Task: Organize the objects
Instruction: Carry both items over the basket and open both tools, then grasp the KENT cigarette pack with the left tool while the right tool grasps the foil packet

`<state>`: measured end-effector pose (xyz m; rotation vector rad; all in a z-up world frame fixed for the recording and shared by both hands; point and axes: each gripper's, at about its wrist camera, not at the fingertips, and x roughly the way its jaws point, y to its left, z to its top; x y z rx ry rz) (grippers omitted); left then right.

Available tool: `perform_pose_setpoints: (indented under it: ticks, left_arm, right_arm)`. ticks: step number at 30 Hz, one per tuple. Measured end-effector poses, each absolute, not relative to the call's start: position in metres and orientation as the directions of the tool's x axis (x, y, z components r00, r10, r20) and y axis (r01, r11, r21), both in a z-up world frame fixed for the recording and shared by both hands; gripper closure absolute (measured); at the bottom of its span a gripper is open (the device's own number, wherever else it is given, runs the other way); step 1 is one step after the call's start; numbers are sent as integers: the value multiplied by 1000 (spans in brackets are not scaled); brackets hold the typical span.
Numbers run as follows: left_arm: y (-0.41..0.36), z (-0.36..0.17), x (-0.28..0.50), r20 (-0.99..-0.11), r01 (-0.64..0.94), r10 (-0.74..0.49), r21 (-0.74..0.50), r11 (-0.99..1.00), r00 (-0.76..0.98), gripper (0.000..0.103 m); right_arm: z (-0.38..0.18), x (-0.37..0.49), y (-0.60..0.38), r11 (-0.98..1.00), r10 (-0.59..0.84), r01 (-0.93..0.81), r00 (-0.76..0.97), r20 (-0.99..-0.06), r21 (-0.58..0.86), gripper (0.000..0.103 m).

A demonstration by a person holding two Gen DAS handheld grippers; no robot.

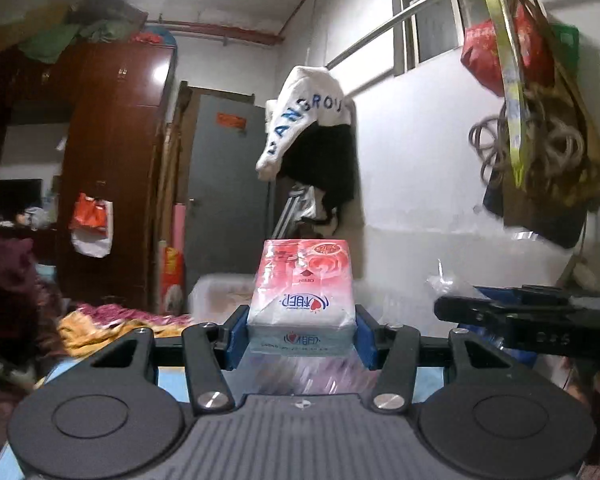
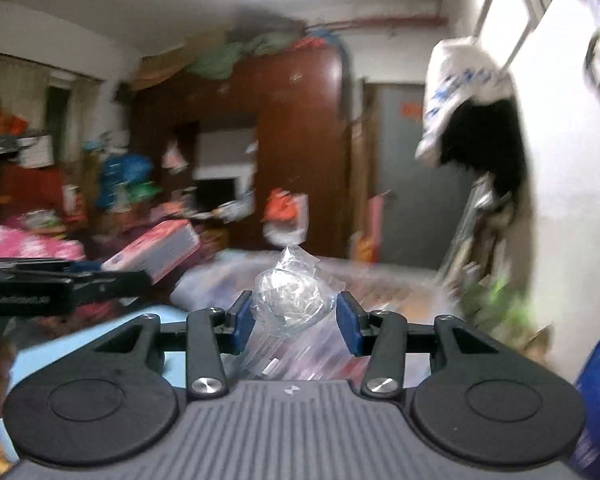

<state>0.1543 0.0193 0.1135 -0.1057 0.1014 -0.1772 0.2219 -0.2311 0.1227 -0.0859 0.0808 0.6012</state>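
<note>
The left gripper jaws clamp a pink tissue pack; the right gripper jaws pinch a crumpled clear plastic bag. Both are held clear above the cluttered bed, wardrobe at ten o'clock.

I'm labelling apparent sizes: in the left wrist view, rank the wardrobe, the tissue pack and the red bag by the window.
1. wardrobe
2. tissue pack, enlarged by nearness to the camera
3. red bag

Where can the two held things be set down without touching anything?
The light blue surface, bordered by the left gripper and right gripper, is bare. The bedding on the left and the clear bin straight ahead look crowded; blur hides the rest.
</note>
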Motion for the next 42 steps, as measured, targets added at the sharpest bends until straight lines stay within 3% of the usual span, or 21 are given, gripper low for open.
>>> perform_pose_setpoints:
  ticks: [5,6,7,8,9,12,13,16,18,21,25,28,31,34,36,39,41,42]
  left_arm:
    - [-1,152,226,-209,153,-171,-101,983,963,46]
    - [-3,150,239,-232,149,-170,-104,983,958,41]
    - [-4,145,248,-258,138,-162,-109,984,952,27]
    - [-3,141,252,-280,124,-151,-111,986,948,24]
    - [-2,137,251,-288,110,-137,-109,988,948,24]
    - [7,133,220,-229,107,-122,-75,991,966,23]
    - [12,135,206,-197,104,-114,-63,993,974,18]
    - [29,135,175,-185,87,-96,-54,995,978,12]
    - [42,126,161,-212,56,-61,-30,998,975,10]
    - [63,96,165,-327,-35,38,14,999,944,8]
    - [95,56,192,-490,-55,31,-35,998,871,12]
    - [102,42,206,-546,-36,-3,-61,998,838,12]
    - [90,36,214,-573,-51,38,-5,999,818,12]
    - [86,28,213,-585,-47,41,5,999,810,12]
    - [81,26,212,-600,-30,41,29,999,799,12]
    - [76,21,216,-618,-45,77,68,997,782,13]
    - [80,21,218,-621,-53,58,26,998,782,22]
    - [81,22,218,-618,-61,58,16,998,784,34]
  right_arm:
    - [163,286,-216,841,518,-536,836,-180,-68,54]
    - [163,297,-211,840,514,-537,834,-201,-77,49]
    - [159,306,-205,848,494,-521,843,-215,-96,41]
    - [156,310,-200,859,465,-500,852,-240,-111,17]
    - [155,312,-199,872,438,-476,863,-251,-116,10]
    - [153,293,-214,852,506,-523,835,-217,-24,1]
    - [154,281,-220,838,537,-545,823,-185,11,0]
    - [150,244,-224,807,589,-588,799,-124,49,0]
    - [135,233,-215,767,637,-641,758,-140,19,0]
    - [99,247,-180,766,597,-642,733,-325,-40,0]
    - [56,279,-143,745,573,-667,645,-506,-6,2]
    - [41,290,-126,735,572,-678,602,-557,21,5]
    - [34,286,-112,741,551,-671,594,-586,16,9]
    - [32,279,-101,740,537,-673,590,-603,-1,20]
    - [27,270,-105,732,537,-681,590,-603,-14,40]
    - [31,261,-127,731,556,-683,593,-583,3,47]
    - [34,259,-143,742,560,-671,607,-564,16,47]
    - [36,259,-149,748,561,-663,613,-556,23,48]
